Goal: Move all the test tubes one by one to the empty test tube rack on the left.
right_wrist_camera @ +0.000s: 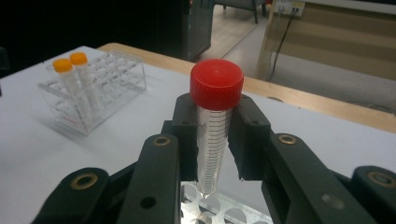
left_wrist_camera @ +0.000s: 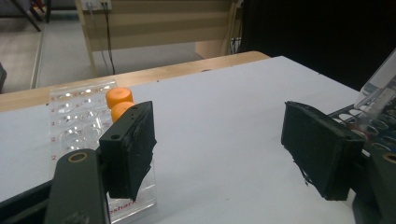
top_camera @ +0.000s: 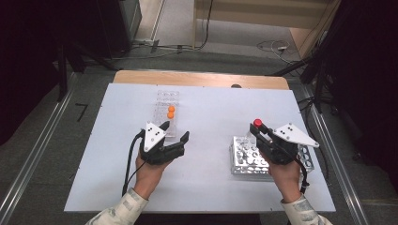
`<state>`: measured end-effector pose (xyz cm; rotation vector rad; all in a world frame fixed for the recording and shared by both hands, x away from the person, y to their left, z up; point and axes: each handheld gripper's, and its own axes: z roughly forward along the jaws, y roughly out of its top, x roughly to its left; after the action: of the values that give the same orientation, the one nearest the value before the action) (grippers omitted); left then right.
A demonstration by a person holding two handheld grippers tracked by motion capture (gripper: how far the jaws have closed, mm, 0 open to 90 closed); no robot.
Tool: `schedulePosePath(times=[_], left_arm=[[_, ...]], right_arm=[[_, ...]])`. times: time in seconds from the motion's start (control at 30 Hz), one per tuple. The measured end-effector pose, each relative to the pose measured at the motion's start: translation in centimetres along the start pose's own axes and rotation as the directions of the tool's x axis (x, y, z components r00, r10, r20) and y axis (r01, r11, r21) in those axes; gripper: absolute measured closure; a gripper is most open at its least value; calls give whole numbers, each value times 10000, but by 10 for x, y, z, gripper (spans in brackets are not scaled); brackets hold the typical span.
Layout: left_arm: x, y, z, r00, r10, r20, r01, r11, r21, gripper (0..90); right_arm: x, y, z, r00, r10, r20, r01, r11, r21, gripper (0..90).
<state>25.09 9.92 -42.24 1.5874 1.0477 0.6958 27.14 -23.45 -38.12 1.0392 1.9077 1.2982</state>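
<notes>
The right gripper sits at about four o'clock on the white worktop, and its fingers pinch a clear tube with a red cap just below the cap. In the right gripper view the tube stands upright between the two pads, its pointed tip hanging just above the holes of a clear rack that lies under the right hand. In the high view the red cap shows at the fingertips, above the far edge of that rack. The left gripper rests at about eight o'clock, its fingers spread wide with nothing between them but bare worktop. Just beyond its left finger, toward eleven o'clock, stands a second clear rack with two orange-capped tubes upright in it, one behind the other. The left finger's tip looks close to the near end of that rack; whether it touches cannot be told. The two racks are well apart, one on each side of the worktop's middle.
</notes>
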Motion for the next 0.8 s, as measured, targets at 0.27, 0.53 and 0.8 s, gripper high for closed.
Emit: schedulePosePath(times=[0.27,0.53,0.8], left_arm=[[-6,4,-5,9996,47,277,-43,9999,-155,273],[-11,7,-11,9985,114,527,-101,9997,-238,293],[-14,10,-15,9968,52,799,-26,9995,-324,314]], right_arm=[[22,9,-3,9968,-370,-713,359,9992,-166,711],[50,5,12,9859,-637,-1547,661,9978,102,711],[71,-5,38,9766,-708,-2028,815,9957,448,711]])
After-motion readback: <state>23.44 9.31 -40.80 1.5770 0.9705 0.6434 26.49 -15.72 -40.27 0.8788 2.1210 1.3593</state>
